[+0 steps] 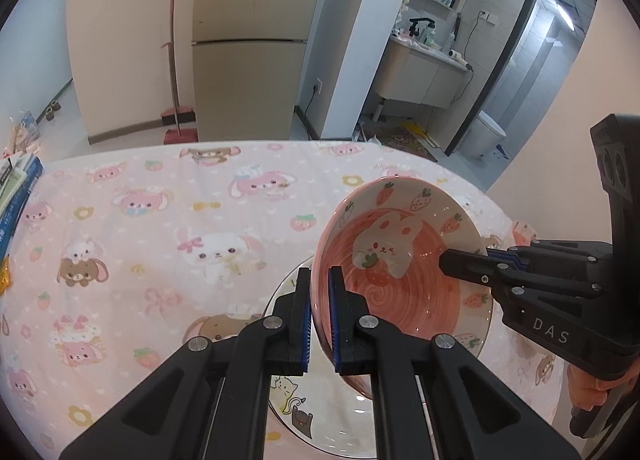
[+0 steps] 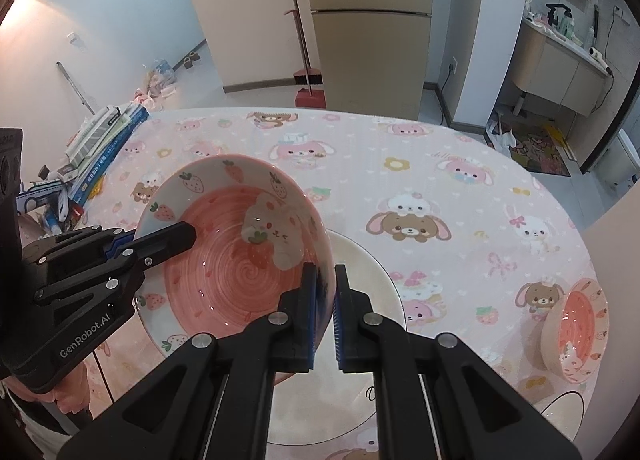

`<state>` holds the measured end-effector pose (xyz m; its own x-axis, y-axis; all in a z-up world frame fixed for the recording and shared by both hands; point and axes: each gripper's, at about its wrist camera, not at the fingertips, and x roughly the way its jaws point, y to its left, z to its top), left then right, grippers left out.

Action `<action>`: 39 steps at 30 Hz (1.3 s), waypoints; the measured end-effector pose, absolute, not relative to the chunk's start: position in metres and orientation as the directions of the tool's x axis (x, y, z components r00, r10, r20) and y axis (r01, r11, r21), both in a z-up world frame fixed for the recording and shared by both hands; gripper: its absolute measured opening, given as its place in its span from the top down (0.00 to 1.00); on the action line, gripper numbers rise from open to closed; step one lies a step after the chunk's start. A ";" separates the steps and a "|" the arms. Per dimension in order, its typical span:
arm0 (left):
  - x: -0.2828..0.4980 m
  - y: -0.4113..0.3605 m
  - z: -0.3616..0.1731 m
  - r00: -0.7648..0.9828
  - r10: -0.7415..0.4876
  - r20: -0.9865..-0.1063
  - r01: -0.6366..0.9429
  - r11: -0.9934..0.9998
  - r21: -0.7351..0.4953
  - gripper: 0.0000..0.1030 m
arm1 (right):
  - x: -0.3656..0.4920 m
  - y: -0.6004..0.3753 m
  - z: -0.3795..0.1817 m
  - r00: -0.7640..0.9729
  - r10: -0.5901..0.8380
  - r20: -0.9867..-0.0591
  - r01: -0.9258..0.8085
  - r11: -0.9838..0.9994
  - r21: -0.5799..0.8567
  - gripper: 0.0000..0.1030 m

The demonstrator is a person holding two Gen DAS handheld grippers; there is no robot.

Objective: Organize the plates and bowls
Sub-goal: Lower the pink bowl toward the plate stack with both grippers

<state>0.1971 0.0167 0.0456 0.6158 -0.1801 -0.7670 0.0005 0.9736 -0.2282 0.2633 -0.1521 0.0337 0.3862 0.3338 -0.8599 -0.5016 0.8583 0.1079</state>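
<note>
I have the pink strawberry bowl (image 1: pixel 400 260) pinched from both sides: my left gripper (image 1: pixel 320 312) is clamped tight on the rim nearest its camera, one finger inside and one outside, and my right gripper (image 2: pixel 325 308) is clamped on the opposite rim the same way. The bowl is tilted and sits above a white plate (image 2: pixel 372 272) lying on the table (image 2: pixel 440 188), which wears a pink bunny-print cloth. I can't tell whether bowl and plate touch. A second, smaller pink bowl (image 2: pixel 580 332) stands on the table off to the right, well apart from the plate
</note>
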 end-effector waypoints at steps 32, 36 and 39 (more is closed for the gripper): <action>0.210 0.020 -0.005 0.552 -0.201 -0.809 -0.005 0.970 -0.244 0.92 | 0.269 -0.146 -0.017 0.330 0.293 -0.897 -0.493 0.864 0.101 0.92; 0.214 0.022 -0.008 0.548 -0.197 -0.813 -0.006 0.971 -0.239 0.92 | 0.270 -0.144 -0.018 0.339 0.290 -0.895 -0.495 0.864 0.093 0.92; 0.216 0.020 -0.009 0.548 -0.189 -0.815 -0.005 0.974 -0.229 0.92 | 0.271 -0.141 -0.019 0.346 0.278 -0.896 -0.500 0.863 0.075 0.92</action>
